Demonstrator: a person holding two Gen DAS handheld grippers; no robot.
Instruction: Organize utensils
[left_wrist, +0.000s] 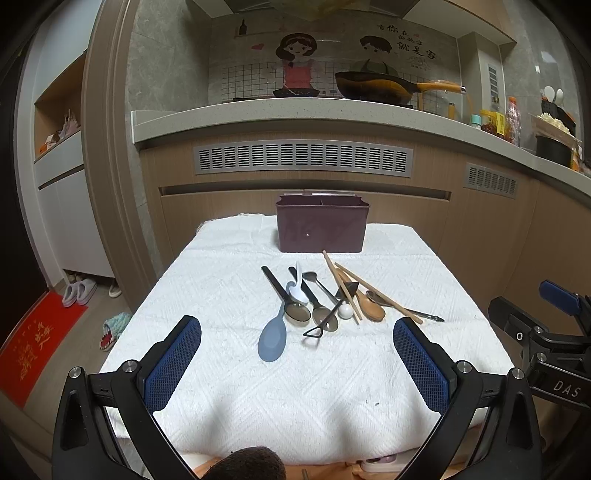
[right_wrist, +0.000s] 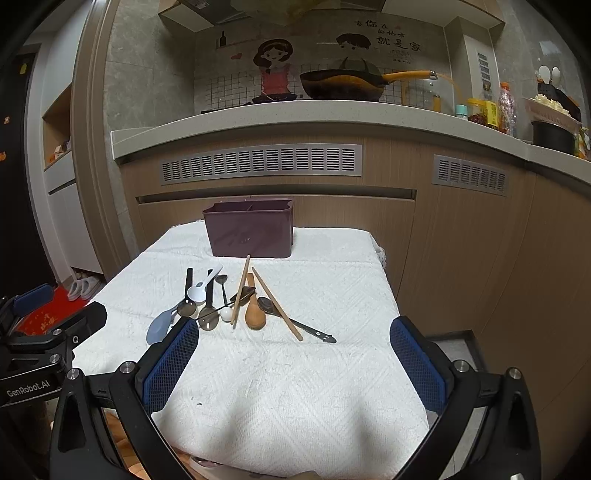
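Utensils (left_wrist: 325, 302) lie crossed in a heap mid-tabletop (left_wrist: 221, 369), near the dark divided holder (left_wrist: 320, 229), untouched. Left claw (left_wrist: 297, 363) and right claw (right_wrist: 294, 365) both hover spread apart, holding nothing. Because chopsticks (left_wrist: 341, 286) overlap the wooden spoon (left_wrist: 369, 308), pinching one piece would likely drag or flick its neighbours.

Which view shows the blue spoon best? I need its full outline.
The left wrist view: the blue spoon lies whole and unobstructed between the open fingers. In the right wrist view the spoon sits at the pile's left edge, partly hidden behind a finger pad.
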